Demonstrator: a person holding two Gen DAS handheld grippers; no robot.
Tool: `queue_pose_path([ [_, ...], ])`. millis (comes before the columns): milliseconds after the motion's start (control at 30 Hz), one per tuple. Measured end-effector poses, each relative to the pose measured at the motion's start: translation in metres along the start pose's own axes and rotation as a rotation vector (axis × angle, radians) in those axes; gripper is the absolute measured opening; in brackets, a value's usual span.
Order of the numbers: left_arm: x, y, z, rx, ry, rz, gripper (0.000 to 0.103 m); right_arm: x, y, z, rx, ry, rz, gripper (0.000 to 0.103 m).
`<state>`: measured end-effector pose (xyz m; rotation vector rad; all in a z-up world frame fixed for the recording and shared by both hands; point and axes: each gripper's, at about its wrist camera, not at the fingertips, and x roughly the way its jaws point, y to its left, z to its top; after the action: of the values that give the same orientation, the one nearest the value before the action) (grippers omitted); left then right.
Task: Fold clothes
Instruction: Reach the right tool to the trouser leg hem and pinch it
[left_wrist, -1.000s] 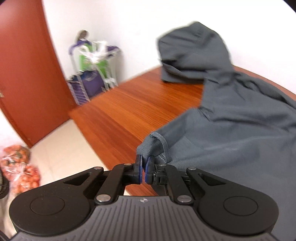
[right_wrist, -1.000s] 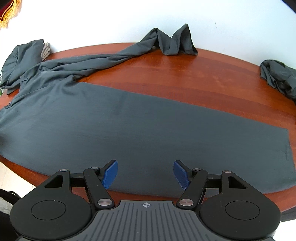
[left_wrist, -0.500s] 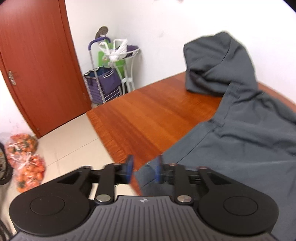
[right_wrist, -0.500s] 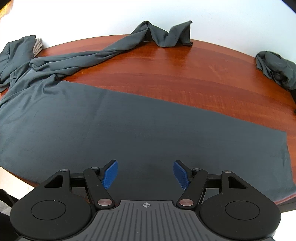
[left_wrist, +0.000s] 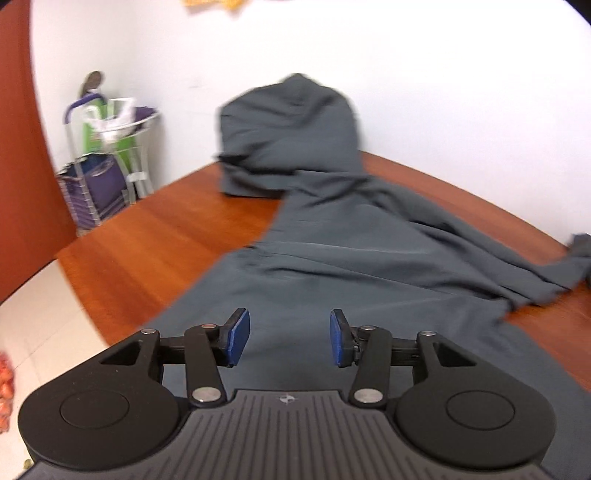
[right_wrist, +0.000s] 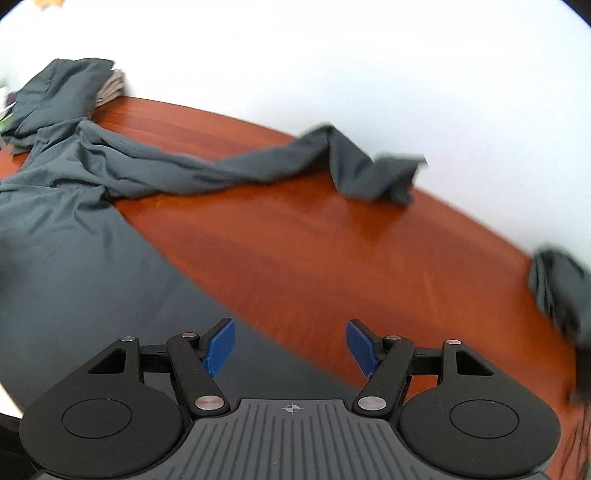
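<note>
- Grey fabric is basically right under both grippers, so that's where everything starts. It's a pair of trousers (left_wrist: 332, 266) spread on the wood table (right_wrist: 314, 258).
- Left gripper (left_wrist: 286, 338): jaws have just been opening, now clearly apart, nothing between them. The flat leg lies directly below and ahead of it.
- Right gripper (right_wrist: 290, 349): jaws wide apart too, empty. It hangs over the far edge of that flat leg, half over cloth, half over bare table.
- Key relation, I'd say: the flat leg's long axis runs side to side across the table in front of the person, waist end toward the left gripper, hem end somewhere off to the right, out of view right now.
- The other leg (right_wrist: 229, 170) is twisted like a rope and lies beyond the flat one, running rightward along the far side of the table. Its crumpled end (right_wrist: 376, 177) sits up against the wall (right_wrist: 332, 66).
- That loose leg is ahead of the right gripper, well apart from it. My guess is the right hand is the better one to go fetch it.
- Farther back on the left there's a dark pile (left_wrist: 288, 136) against the wall, touching the waist end.
- Another dark bundle (right_wrist: 557, 291) sits at the table's right edge, apart from everything.
</note>
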<state>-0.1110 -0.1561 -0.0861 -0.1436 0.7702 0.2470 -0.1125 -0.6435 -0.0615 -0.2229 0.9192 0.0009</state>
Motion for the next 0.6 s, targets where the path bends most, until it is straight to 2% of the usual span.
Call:
queue_pose_path([
  [200,0.001,-0.070,-0.016,0.085,0.010,-0.096,0.053,0.044,-0.047,0.040,-0.085,-0.046,0.046,0.069],
  [267,-0.001,-0.092,-0.015,0.075,0.030,-0.099,0.053,0.058,-0.069,0.053,-0.103,-0.061,0.058,0.069],
  [467,-0.031,-0.160,-0.027,0.018,0.018,-0.102,0.055,0.094,-0.129,0.080,-0.213,-0.142,0.078,0.069],
  [600,-0.046,-0.206,-0.040,0.026,0.026,-0.143,0.056,0.125,-0.157,0.086,-0.296,-0.172,0.074,0.070],
])
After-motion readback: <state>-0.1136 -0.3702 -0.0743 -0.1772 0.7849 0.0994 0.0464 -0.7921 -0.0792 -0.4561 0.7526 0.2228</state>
